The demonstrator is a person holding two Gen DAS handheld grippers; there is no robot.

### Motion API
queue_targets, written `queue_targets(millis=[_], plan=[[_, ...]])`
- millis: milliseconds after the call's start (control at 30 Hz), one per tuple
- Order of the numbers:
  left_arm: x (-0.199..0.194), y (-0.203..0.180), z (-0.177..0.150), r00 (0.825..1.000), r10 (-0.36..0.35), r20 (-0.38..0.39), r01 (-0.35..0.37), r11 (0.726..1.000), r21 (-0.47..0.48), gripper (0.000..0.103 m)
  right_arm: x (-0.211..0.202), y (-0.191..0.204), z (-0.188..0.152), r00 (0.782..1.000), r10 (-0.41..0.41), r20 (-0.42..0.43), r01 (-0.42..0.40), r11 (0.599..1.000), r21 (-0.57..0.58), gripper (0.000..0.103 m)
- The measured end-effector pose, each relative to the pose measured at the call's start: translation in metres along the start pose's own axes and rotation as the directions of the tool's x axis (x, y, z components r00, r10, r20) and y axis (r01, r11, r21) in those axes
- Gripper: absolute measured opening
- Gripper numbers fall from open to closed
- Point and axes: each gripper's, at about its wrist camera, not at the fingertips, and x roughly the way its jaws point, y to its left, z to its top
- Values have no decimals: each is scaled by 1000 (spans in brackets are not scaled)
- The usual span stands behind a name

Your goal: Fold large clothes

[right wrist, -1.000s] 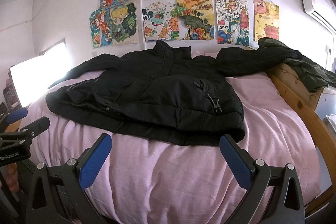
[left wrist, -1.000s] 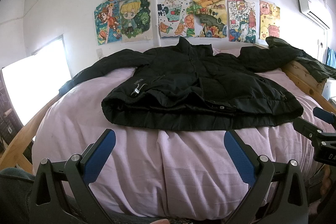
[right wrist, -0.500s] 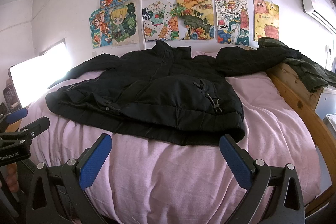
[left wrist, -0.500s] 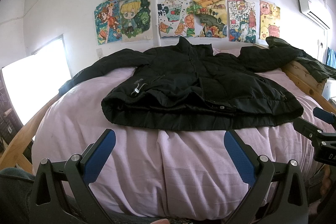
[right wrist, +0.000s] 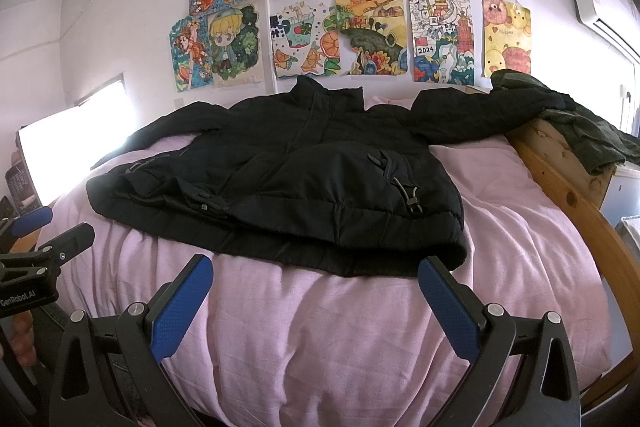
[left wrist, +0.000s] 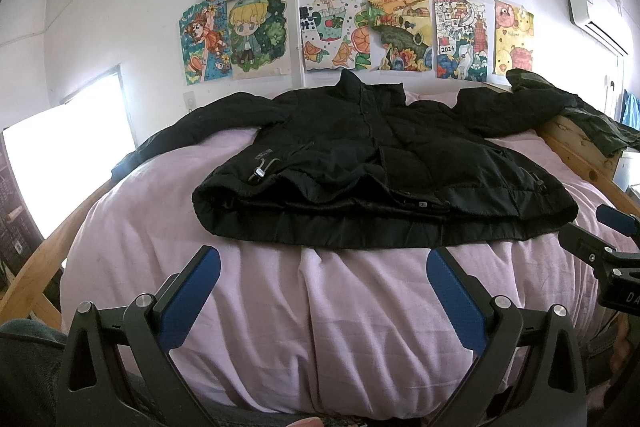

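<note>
A large black padded jacket point(left wrist: 376, 167) lies face up on a pink bed sheet point(left wrist: 320, 307), collar toward the wall, both sleeves spread out sideways, hem toward me. It also shows in the right wrist view point(right wrist: 288, 183). My left gripper point(left wrist: 323, 267) is open and empty, held above the near part of the bed, short of the hem. My right gripper point(right wrist: 316, 277) is open and empty, also just short of the hem. Each gripper shows at the other view's edge.
The pink sheet point(right wrist: 340, 339) covers a bed with a wooden frame point(right wrist: 568, 199). A dark green garment point(right wrist: 584, 135) lies over the frame's right end. Children's drawings point(left wrist: 360, 19) cover the wall behind. A bright window point(left wrist: 68, 155) is at left.
</note>
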Motion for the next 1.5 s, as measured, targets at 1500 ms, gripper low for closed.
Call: queue_targets(millis=[1500], plan=[[76,-75,240,913,-355,-202,386,912,141,101,48,-116,213,970,-37,-239,51,997,51,103]])
